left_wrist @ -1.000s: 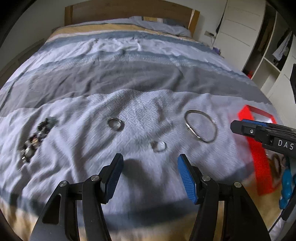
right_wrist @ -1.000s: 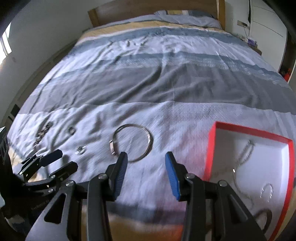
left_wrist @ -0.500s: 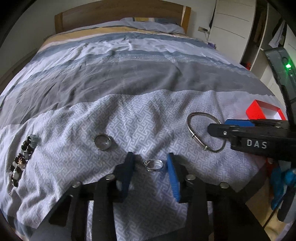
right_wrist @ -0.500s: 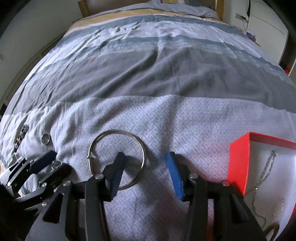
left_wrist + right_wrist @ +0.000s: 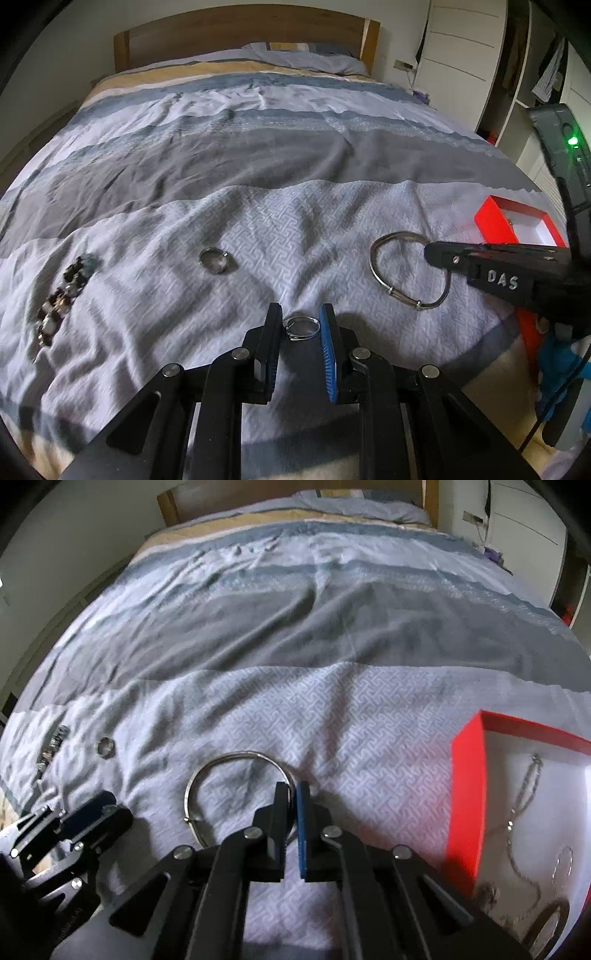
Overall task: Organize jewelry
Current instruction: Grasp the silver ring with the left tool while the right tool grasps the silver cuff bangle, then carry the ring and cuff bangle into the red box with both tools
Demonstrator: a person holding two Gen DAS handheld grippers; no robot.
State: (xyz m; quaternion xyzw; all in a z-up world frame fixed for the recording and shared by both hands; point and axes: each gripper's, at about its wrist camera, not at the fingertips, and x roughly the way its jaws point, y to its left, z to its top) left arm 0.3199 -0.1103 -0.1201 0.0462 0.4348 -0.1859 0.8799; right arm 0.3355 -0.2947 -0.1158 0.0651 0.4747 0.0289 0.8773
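Note:
A small silver ring [image 5: 301, 326] lies on the bedspread between the blue pads of my left gripper [image 5: 300, 320]. Its jaws are closing, and both pads touch the ring's sides. A large silver bangle [image 5: 236, 755] lies flat to the right. My right gripper [image 5: 291, 791] is shut on the bangle's right arc. In the left wrist view, the right gripper [image 5: 430, 254] reaches in from the right over the bangle [image 5: 400, 295]. The left gripper [image 5: 114, 808] shows at the lower left of the right wrist view.
A wider silver ring [image 5: 214, 260] and a dark beaded bracelet [image 5: 59, 299] lie further left on the patterned bedspread [image 5: 295, 229]. A red box [image 5: 467, 794] with a white lining holds chains [image 5: 524, 797] at the right. A wooden headboard and white wardrobes stand beyond.
Both grippers came forward and down onto the bedspread. The left jaws narrowed around the small ring. The right jaws went from open to shut on the bangle.

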